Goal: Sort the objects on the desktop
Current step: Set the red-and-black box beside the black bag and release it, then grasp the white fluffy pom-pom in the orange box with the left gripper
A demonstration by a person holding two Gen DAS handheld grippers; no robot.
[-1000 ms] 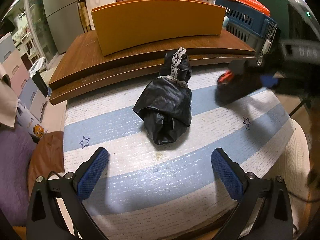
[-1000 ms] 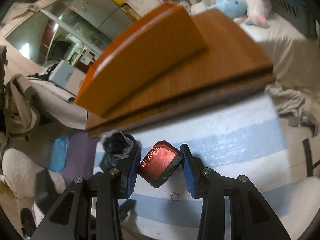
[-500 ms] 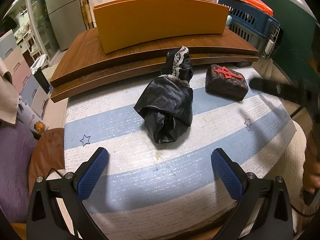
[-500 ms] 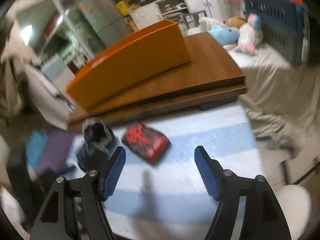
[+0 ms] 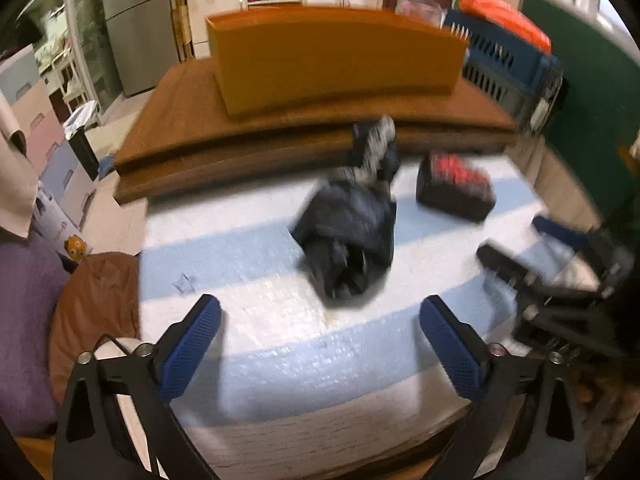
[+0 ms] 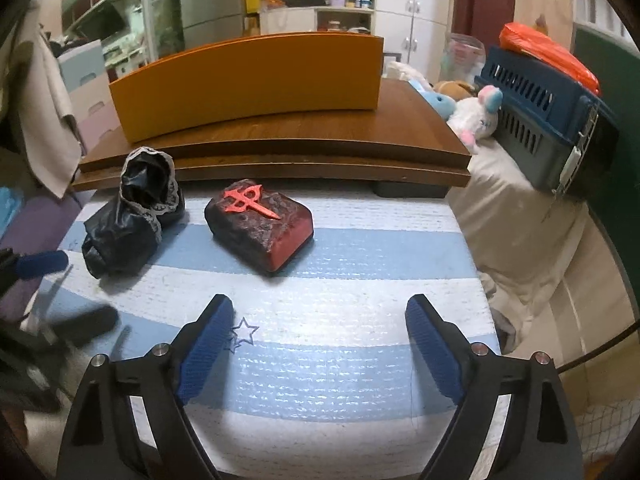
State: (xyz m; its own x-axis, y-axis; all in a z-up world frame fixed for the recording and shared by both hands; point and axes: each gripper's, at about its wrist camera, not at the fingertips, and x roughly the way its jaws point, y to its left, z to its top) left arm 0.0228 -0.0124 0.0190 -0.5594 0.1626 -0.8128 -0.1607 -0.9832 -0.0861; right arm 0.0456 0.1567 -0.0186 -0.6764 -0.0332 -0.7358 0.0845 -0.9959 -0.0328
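A crumpled black bag with a lace-trimmed mouth (image 5: 348, 236) lies on the blue-and-white striped mat (image 5: 280, 340). To its right sits a dark red box with a red cross emblem (image 6: 260, 232). My left gripper (image 5: 320, 316) hovers just short of the bag; its jaws are closing from wide, with only mat between them. My right gripper (image 6: 318, 312) sits back from the box, its jaws opening and nothing between them. An orange curved tray (image 6: 248, 80) stands on the wooden board (image 6: 400, 128) behind the mat.
A blue slatted crate (image 6: 540, 108) topped with an orange bag, and plush toys (image 6: 476, 116), sit to the right beyond the board. Purple (image 5: 24, 320) and brown cushions (image 5: 96, 300) lie off the mat's left edge. The left wrist view is motion-blurred.
My right gripper opened and let go of the dark red box, which now lies on the mat right of the bag. It then drew back and rolled level. My left gripper barely shifted.
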